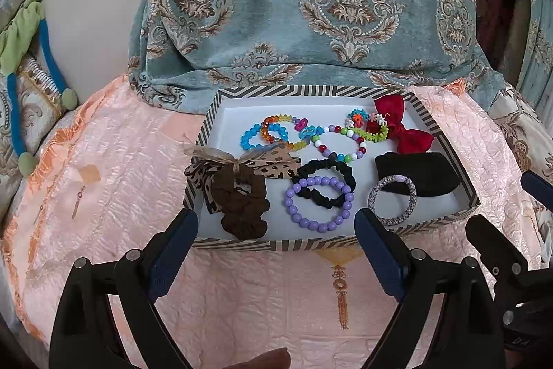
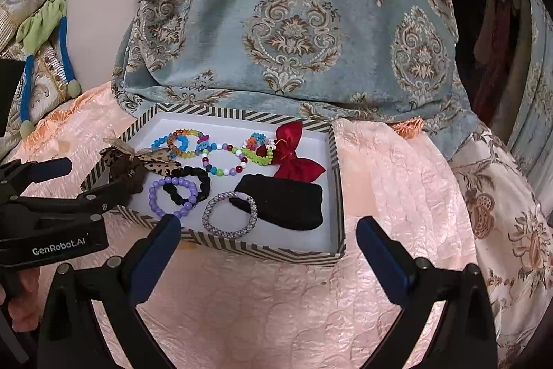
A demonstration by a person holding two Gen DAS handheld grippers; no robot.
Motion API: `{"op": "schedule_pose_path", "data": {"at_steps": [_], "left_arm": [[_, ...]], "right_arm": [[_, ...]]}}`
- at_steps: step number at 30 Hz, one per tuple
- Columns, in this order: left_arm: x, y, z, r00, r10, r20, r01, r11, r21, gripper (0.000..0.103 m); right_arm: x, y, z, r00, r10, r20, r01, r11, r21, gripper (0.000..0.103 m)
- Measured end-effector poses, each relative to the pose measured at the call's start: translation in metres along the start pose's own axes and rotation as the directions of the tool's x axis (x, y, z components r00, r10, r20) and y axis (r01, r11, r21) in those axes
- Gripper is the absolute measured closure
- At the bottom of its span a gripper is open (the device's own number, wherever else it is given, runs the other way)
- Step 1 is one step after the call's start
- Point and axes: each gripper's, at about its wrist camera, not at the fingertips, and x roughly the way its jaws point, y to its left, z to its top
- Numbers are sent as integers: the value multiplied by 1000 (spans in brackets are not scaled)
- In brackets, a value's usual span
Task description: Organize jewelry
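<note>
A shallow box with a striped rim (image 1: pixel 276 244) (image 2: pixel 262 249) lies on a peach bedspread. Its white inside holds a brown scrunchie with a leopard bow (image 1: pixel 242 199), a purple bead bracelet (image 1: pixel 318 204) (image 2: pixel 172 192), a black scrunchie (image 1: pixel 331 175), a grey woven bracelet (image 1: pixel 392 197) (image 2: pixel 230 213), a black pouch (image 1: pixel 420 173) (image 2: pixel 287 201), a red bow (image 1: pixel 406 125) (image 2: pixel 293 158) and several coloured bead bracelets (image 1: pixel 276 134). My left gripper (image 1: pixel 276 230) (image 2: pixel 96 172) stands open at the box's near edge, empty. My right gripper (image 2: pixel 269 223) (image 1: pixel 511 206) is open beside it, just before the front rim, empty.
The peach quilted bedspread (image 1: pixel 121 168) stretches left and in front of the box. A small gold tassel piece (image 1: pixel 340 293) lies before the box and another (image 1: pixel 77 201) at the left. Teal patterned fabric (image 1: pixel 328 6) rises behind. A blue-and-green cord (image 1: pixel 17 113) hangs far left.
</note>
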Motion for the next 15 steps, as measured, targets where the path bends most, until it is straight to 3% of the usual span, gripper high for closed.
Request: {"op": "schedule_pose_path", "data": {"at_steps": [15], "left_arm": [[0, 0, 0, 1000, 0, -1, 0, 1000, -1, 24]], "right_arm": [[0, 3, -1, 1000, -3, 4, 3, 1000, -11, 0]]}}
